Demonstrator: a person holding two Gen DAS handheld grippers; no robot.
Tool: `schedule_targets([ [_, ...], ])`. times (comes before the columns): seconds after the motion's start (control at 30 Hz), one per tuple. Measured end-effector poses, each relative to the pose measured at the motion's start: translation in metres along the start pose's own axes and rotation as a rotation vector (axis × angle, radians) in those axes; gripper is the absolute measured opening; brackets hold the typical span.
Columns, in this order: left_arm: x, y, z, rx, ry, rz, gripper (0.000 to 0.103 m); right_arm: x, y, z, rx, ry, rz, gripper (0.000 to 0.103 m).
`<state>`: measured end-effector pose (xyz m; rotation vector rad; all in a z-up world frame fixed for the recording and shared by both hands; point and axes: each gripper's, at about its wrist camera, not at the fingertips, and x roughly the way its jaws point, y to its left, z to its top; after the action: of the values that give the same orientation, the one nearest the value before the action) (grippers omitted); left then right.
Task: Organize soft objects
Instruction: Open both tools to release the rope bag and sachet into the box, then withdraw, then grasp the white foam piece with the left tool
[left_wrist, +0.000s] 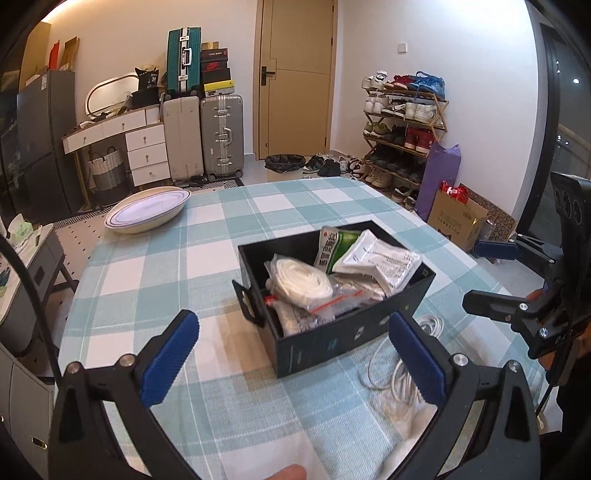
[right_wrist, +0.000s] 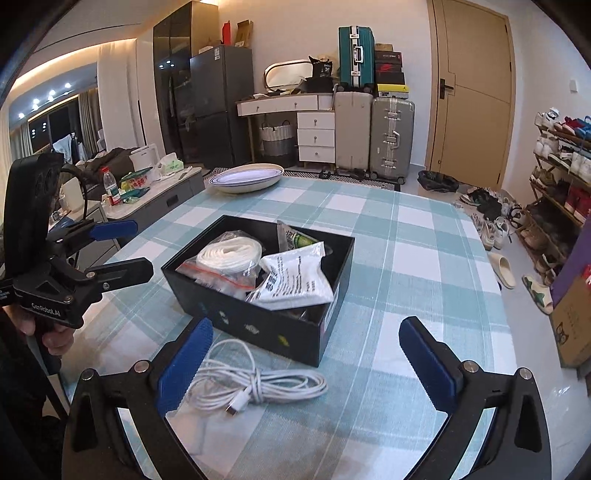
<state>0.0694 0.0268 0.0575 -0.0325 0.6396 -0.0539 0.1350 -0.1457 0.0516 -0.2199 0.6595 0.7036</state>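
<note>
the left gripper (left_wrist: 293, 360) hangs above the checked tablecloth (left_wrist: 155, 280) with its jaws spread wide and nothing between them. just ahead of its fingertips, slightly toward its right finger, sits the black box (left_wrist: 343, 338), open at the top and touching the cloth. inside the box, nearest this gripper, lies a clear bag of rolled white cord (left_wrist: 301, 282); beyond it a white printed pouch (left_wrist: 380, 262) leans across a green packet (left_wrist: 334, 247) that stands tilted at the far side.

the right gripper (right_wrist: 306, 360) is likewise wide open and empty. the loose white cable (right_wrist: 255, 386), bundled with its plug end showing, lies on the cloth between this gripper's fingers, closer to the left finger and just short of the box's near wall (right_wrist: 258, 328). from the left wrist view the same cable (left_wrist: 397, 373) sits just behind that gripper's right finger, beside the box and outside it.

well ahead of both grippers, toward their left, a shallow white dish (right_wrist: 245, 177) rests near the far edge of the table. each gripper shows at the side of the other's view, jaws parted.
</note>
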Motion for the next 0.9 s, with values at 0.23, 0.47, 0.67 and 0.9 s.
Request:
schedule_targets([
  [0.23, -0.012, -0.005, -0.016, 0.007, 0.002, 0.028, 0.103, -0.008, 0.006, -0.016, -0.002, 0.002, 0.022, 0.103],
  [0.47, -0.016, -0.002, -0.022, -0.005, -0.003, 0.037, 0.103, -0.006, 0.001, -0.023, 0.053, 0.034, 0.091, 0.103],
  [0.67, -0.016, -0.011, -0.031, 0.037, -0.017, 0.029, 0.103, 0.0, 0.004, -0.025, 0.036, 0.053, 0.139, 0.103],
  [0.9, -0.011, -0.032, -0.039, 0.123, 0.031, -0.024, 0.103, -0.001, 0.019, -0.027, -0.049, 0.039, 0.125, 0.103],
])
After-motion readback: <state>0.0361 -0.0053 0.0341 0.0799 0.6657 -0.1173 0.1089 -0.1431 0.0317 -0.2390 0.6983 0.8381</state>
